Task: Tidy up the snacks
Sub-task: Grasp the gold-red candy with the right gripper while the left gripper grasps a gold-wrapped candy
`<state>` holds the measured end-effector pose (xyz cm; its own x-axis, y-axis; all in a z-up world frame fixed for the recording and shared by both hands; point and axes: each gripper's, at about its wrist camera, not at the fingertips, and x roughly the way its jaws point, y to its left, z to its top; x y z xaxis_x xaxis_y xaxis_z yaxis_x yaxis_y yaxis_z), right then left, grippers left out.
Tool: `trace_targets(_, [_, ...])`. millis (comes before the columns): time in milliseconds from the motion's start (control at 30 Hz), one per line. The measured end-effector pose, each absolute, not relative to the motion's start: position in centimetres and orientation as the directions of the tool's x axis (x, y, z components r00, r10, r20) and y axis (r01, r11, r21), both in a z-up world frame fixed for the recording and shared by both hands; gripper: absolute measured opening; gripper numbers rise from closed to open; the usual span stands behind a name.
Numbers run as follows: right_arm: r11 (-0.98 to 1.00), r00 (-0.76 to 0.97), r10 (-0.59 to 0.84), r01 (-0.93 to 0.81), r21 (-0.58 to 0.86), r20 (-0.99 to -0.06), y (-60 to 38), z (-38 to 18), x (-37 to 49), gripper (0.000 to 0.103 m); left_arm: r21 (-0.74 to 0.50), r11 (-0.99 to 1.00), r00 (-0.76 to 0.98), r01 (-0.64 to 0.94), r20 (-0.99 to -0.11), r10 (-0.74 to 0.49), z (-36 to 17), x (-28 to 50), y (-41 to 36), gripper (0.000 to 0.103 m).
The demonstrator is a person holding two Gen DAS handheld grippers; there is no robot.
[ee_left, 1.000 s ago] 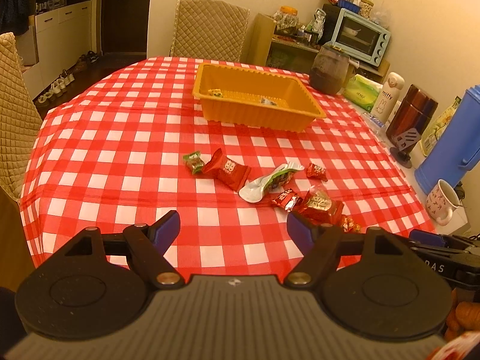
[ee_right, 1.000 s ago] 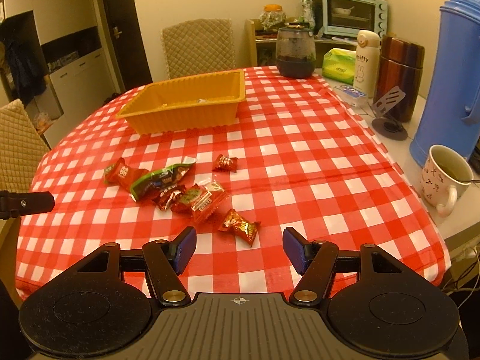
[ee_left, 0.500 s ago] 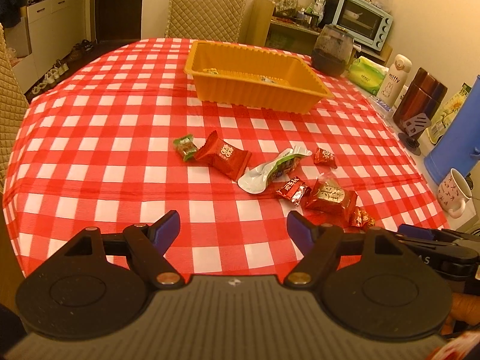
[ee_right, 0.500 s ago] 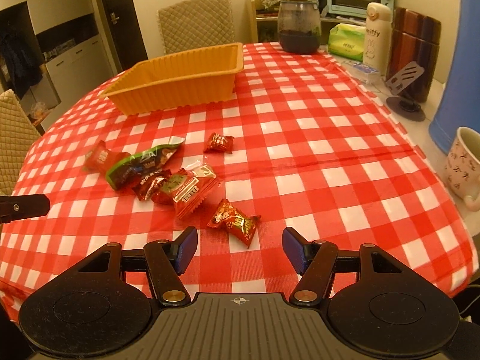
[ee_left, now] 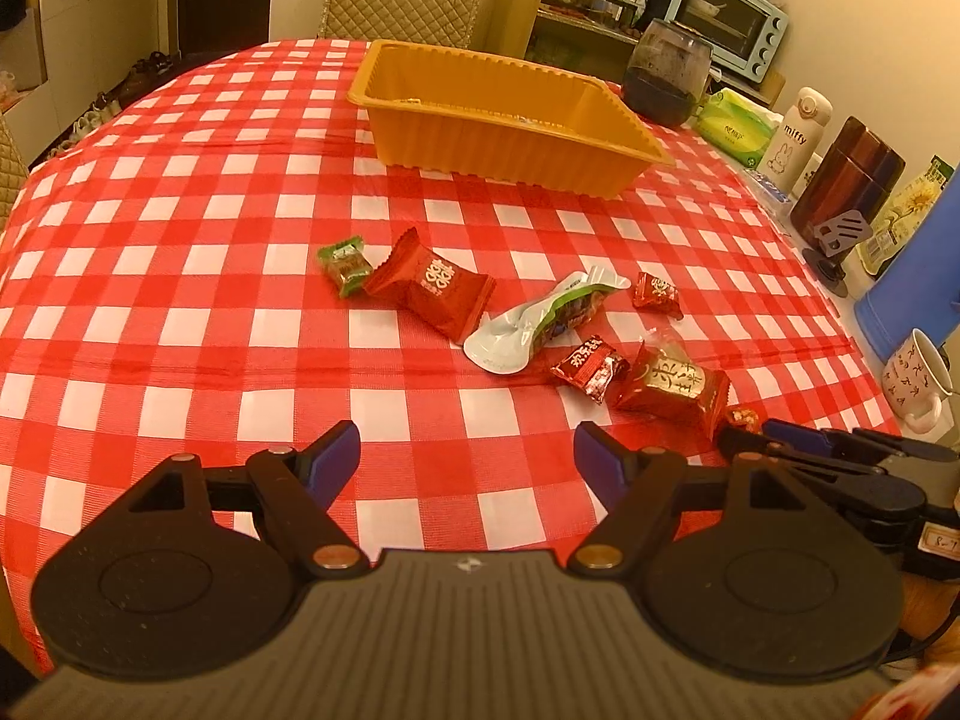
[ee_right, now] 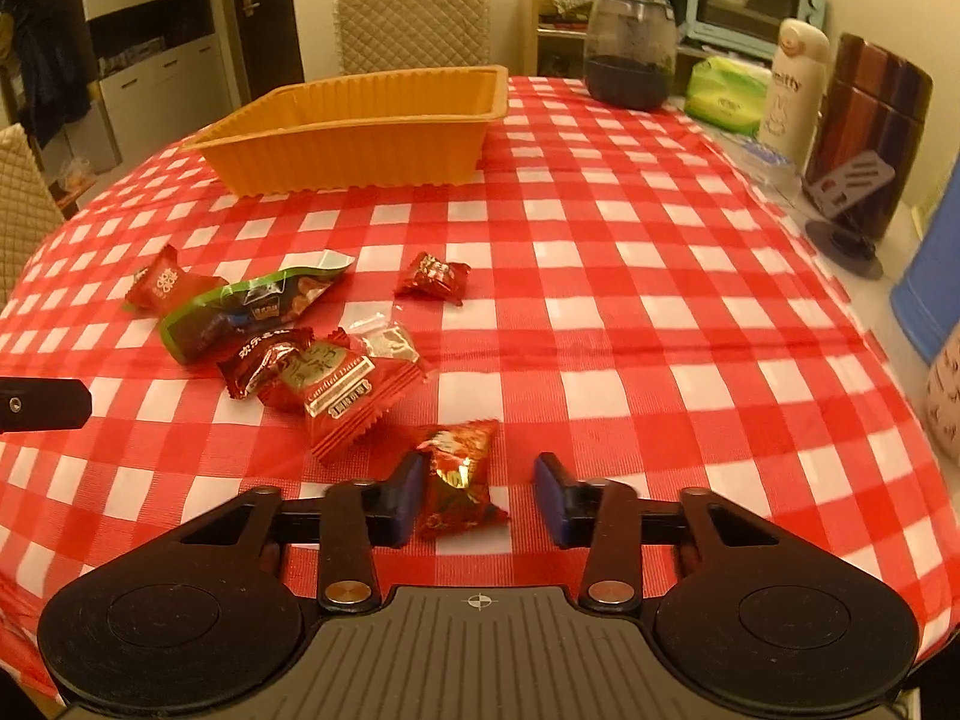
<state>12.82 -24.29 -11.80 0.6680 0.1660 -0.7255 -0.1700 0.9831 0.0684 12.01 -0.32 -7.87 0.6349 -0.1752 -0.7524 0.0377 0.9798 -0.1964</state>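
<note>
On the red-checked tablecloth, a small red-and-gold candy (ee_right: 459,480) lies between the jaws of my right gripper (ee_right: 478,480), which are closing; the left pad is at its wrapper, the right pad still apart. More snacks lie beyond: a red date packet (ee_right: 339,396), a dark red candy (ee_right: 261,360), a green pouch (ee_right: 252,312), a red pack (ee_right: 162,285) and a small red candy (ee_right: 435,276). The orange tray (ee_right: 360,144) stands farther back. My left gripper (ee_left: 467,444) hangs open over bare cloth, short of the red pack (ee_left: 432,282) and a green candy (ee_left: 345,261).
Along the right table edge stand a dark glass jar (ee_right: 627,48), a tissue pack (ee_right: 723,96), a white bottle (ee_right: 792,84), a brown flask (ee_right: 870,120), a blue jug (ee_left: 912,264) and a mug (ee_left: 915,378). A padded chair (ee_right: 414,24) is behind the tray.
Both grippers have sunk towards the table and the snacks. The right jaws have narrowed around the red-and-gold candy, which now lies between them. The left jaws kept their width.
</note>
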Motion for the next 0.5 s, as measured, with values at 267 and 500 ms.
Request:
trace_targets(267, [0.982,0.680,0.175,-0.173,0.076,-0.712,-24.1,-11.4,12.5,0.022,-0.204,0.977,0.629,0.064,-0.752,-0.198,-8.2,12.1,-1.0,0.075])
trace_targets(500, [0.987,0.704,0.160,-0.111,0.115,-0.692,-25.7,-10.4,12.3,0.022,-0.181,0.971,0.624,0.158,-0.743,-0.240,-8.5,12.9,-3.6,0.057])
